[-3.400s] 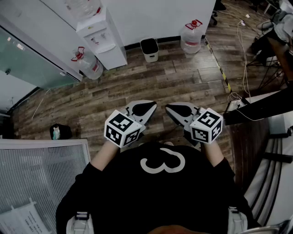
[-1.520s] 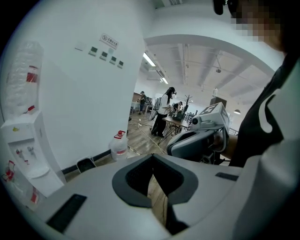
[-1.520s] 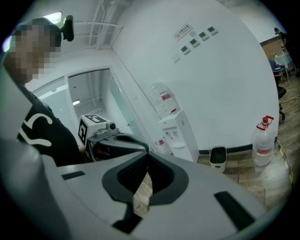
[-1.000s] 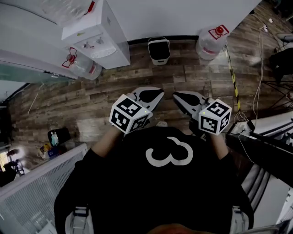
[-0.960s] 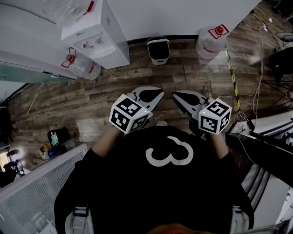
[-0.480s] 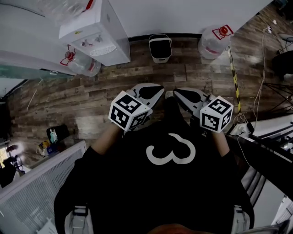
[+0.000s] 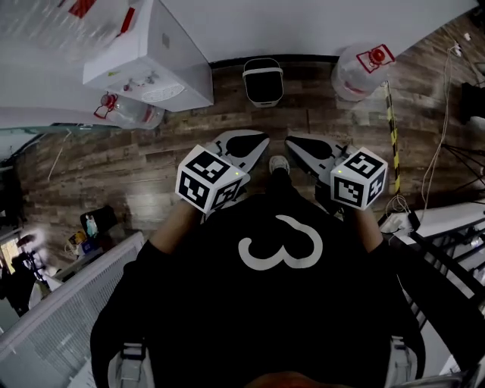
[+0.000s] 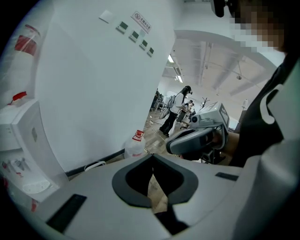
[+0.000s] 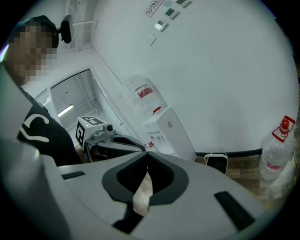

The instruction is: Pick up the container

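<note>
Dispenser (image 7: 155,64), bin (image 7: 263,82) and probably a water bottle (image 7: 362,67) line the wall (image 7: 303,23).

The container seems to be the small white plastic bin (image 7: 264,97) with a dark inside, though this is not sure. It stands upright on the wooden floor (image 7: 303,129) on the far side, against the foot of the white wall (image 7: 303,30). It is between the white water dispenser (image 7: 151,61) on the left and the big clear water bottle (image 7: 362,64) on the right, apart from both.
</note>
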Motion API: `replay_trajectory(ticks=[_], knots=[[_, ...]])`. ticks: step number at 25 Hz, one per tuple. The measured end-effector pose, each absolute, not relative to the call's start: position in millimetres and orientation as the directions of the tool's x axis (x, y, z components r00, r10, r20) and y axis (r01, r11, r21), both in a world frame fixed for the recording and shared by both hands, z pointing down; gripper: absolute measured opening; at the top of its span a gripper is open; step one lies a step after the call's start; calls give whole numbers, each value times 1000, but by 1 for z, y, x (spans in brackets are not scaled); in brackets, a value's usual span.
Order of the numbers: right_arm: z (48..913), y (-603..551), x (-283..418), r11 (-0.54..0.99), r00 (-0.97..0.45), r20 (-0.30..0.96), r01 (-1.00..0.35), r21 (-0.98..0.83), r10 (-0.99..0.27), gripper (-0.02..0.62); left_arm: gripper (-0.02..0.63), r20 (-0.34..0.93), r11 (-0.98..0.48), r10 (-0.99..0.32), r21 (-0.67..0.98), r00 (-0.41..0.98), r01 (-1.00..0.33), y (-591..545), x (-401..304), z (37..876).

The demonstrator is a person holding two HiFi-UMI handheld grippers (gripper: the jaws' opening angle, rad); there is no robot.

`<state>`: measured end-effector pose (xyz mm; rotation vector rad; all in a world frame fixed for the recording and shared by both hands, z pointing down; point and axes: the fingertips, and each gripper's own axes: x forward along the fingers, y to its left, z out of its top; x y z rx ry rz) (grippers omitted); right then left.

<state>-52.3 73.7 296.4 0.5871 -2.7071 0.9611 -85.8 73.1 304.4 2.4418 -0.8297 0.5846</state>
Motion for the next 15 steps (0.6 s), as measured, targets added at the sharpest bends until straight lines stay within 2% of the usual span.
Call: replay_trajectory(ticks=[9, 15], knots=[[306, -24, -10, 710, -902, 339, -422, -564, -268, 25, 17, 574, -675, -425, 314, 700, -667, -21, -41, 314], [304, -57, -6, 722, -901, 341, -423, -548, -269, 25, 17, 586, -672, -444, 283, 678, -685, -52, -42, 314]])
